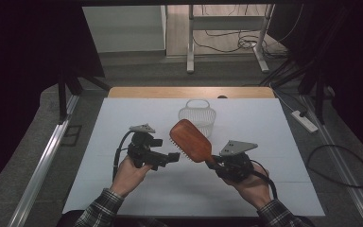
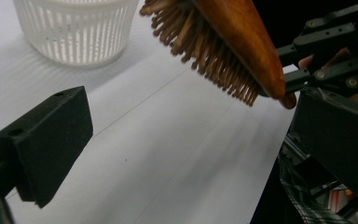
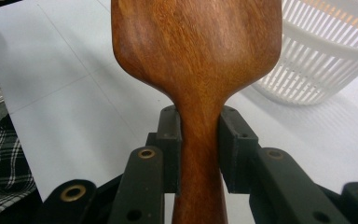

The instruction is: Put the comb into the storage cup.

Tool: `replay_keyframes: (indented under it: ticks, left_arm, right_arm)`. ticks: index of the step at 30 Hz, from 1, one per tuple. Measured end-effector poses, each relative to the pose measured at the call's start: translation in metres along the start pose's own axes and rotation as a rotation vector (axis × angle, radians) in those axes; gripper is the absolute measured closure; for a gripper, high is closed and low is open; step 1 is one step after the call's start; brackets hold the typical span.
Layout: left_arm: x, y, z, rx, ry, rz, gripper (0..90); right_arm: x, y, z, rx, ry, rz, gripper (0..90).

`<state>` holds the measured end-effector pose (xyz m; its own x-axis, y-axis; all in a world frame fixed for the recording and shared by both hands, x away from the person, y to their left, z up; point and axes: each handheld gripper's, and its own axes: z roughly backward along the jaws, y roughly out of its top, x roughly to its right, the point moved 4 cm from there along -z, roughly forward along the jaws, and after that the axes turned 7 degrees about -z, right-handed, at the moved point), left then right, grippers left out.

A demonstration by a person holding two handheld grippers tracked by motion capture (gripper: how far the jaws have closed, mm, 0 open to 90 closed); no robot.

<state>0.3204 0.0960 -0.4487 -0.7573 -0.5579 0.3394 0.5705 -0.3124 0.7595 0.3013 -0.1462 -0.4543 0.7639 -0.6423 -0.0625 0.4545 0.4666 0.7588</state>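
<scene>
A wooden hairbrush (image 1: 191, 141) is held tilted above the white table (image 1: 123, 118), head up and to the left. My right gripper (image 1: 213, 162) is shut on its handle. In the right gripper view the two black pads (image 3: 170, 140) press the narrow neck of the hairbrush (image 3: 196, 56) from both sides. My left gripper (image 1: 170, 158) stands open just left of the brush, with nothing between its jaws. In the left gripper view the hairbrush (image 2: 242, 42) hangs ahead with its bristles facing down and left, and the left gripper (image 2: 191, 140) is wide open below it.
A white slatted basket (image 1: 197, 116) with a handle stands on the table behind the brush, seen also as the basket (image 2: 77, 28) and the basket (image 3: 326, 60). A wooden edge (image 1: 189, 92) runs along the table's far side. A power strip (image 1: 305, 120) lies on the floor at right.
</scene>
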Motion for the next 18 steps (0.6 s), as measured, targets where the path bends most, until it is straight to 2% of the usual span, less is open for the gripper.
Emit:
replay_keyframes:
  ticks: [18]
  left_arm:
    - [0.001,0.017,-0.022,-0.004,-0.057,0.044,0.0]
  right_arm:
    - [-0.011,0.001,-0.006,0.006,0.013,0.023,72.2]
